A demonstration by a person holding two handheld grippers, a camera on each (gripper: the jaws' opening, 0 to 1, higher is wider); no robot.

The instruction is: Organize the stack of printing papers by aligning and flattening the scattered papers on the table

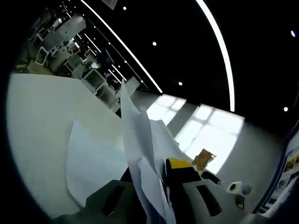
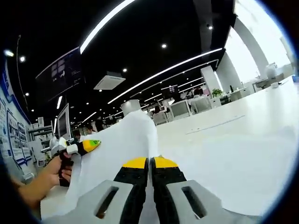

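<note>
In the left gripper view, the left gripper [image 1: 154, 186] was clenched on the papers [image 1: 138, 135], which stood up between its jaws above the white table [image 1: 37, 121]. In the right gripper view, the right gripper [image 2: 149, 163] pinched the same sheets, with a hand [image 2: 51, 175] holding the left gripper.

A: How many grippers?
B: Two: the left gripper [image 1: 154, 186] and the right gripper [image 2: 150, 162].
A: Paper sheets?
B: In the left gripper view, at least three: two upright [image 1: 135, 121] and one flat [image 1: 91, 156]; overlaps hide an exact count.
A: Hands?
B: One hand [image 2: 57, 171], far left.
</note>
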